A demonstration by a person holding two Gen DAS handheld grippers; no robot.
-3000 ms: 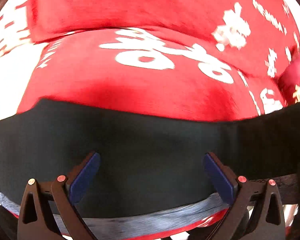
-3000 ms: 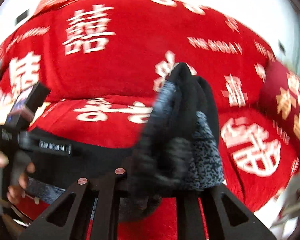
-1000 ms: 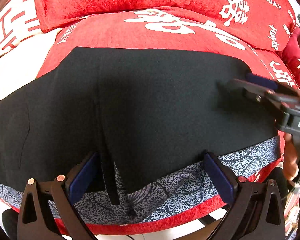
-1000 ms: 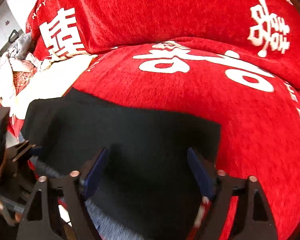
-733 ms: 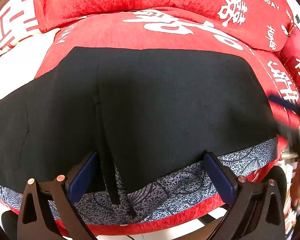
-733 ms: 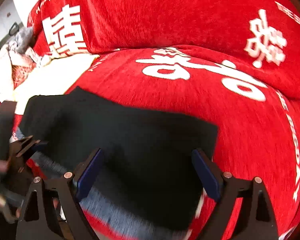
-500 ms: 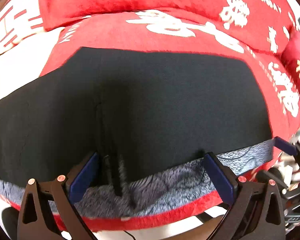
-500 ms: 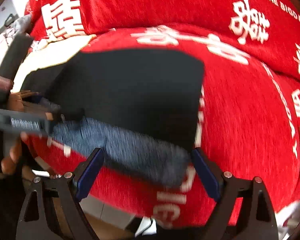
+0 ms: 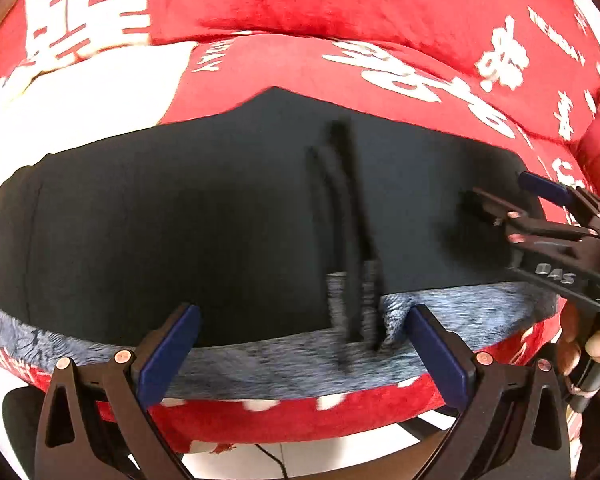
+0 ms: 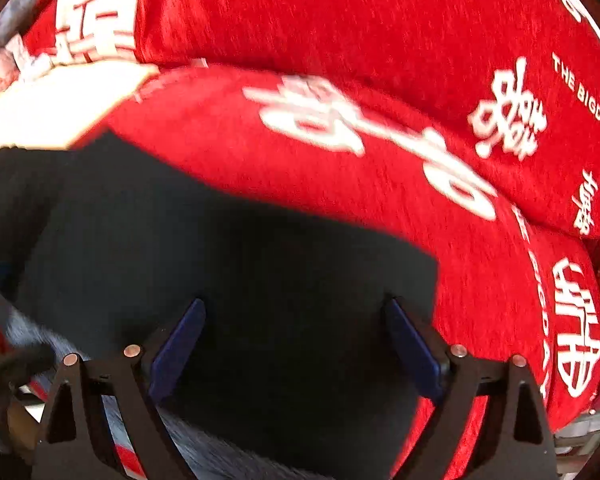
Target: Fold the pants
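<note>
Plush red sofa (image 9: pixel 340 56) under smooth black pants (image 9: pixel 204 216)

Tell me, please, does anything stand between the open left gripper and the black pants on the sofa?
Nothing visible does. The left gripper is open just short of the pants, at their grey patterned edge. The right gripper is over their right end, off to the side.

Black folded pants (image 9: pixel 220 220) lie flat on the red printed sofa seat cushion (image 9: pixel 300 60), the grey patterned waistband (image 9: pixel 260 364) along the front edge. Backrest cushion (image 10: pixel 340 12) sits behind the seat. Cream cloth (image 9: pixel 80 96) lies left of the pants. Left gripper (image 9: pixel 300 344) sits at the waistband; right gripper (image 10: pixel 296 340) is over the pants' right end.
</note>
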